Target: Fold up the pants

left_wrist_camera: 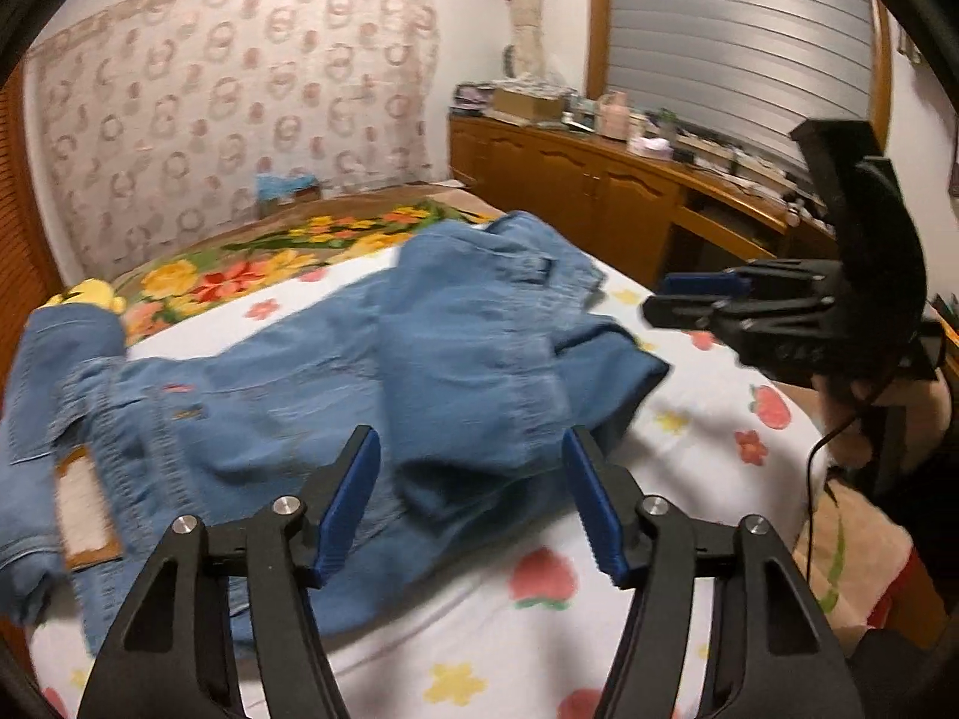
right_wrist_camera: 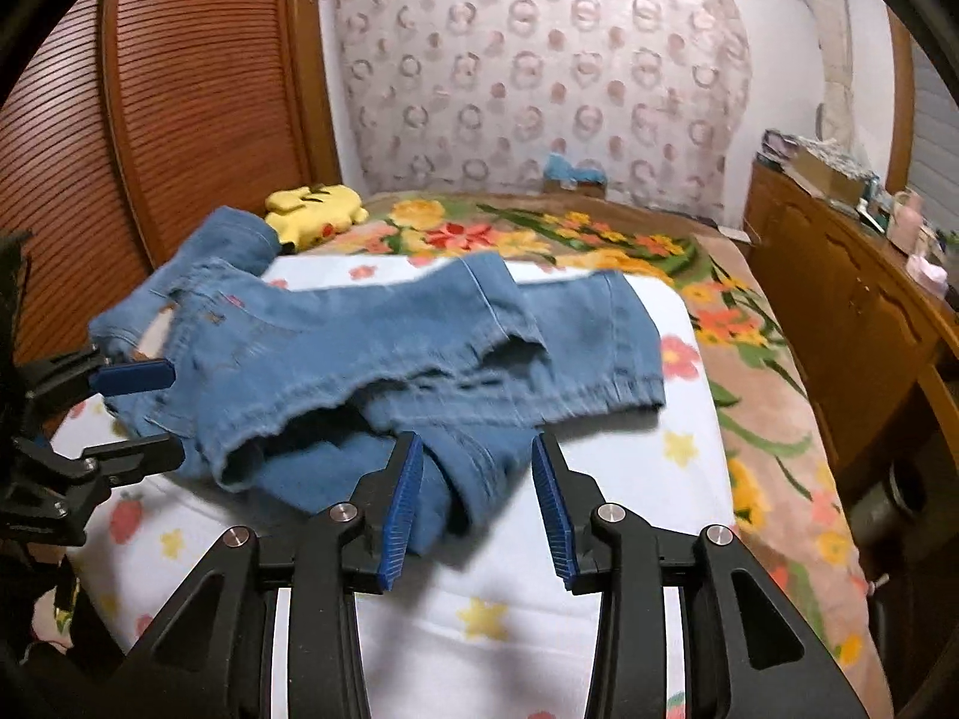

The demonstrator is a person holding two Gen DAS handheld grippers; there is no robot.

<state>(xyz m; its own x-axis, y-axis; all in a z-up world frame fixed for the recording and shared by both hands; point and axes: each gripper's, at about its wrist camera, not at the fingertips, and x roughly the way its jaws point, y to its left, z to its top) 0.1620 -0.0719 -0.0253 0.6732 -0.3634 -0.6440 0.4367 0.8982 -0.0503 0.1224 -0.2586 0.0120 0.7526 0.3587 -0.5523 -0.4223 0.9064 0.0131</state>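
Both tongs stand spread and grip nothing: the left gripper hovers over the near edge of the blue jeans, the right gripper likewise. Jeans lie crumpled on the white flowered sheet, legs toward three o'clock from the left view.

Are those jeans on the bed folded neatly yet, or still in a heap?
Still a heap. The jeans lie rumpled on the flowered sheet, legs crossing, hems loose. Both grippers, left and right, are open and empty.
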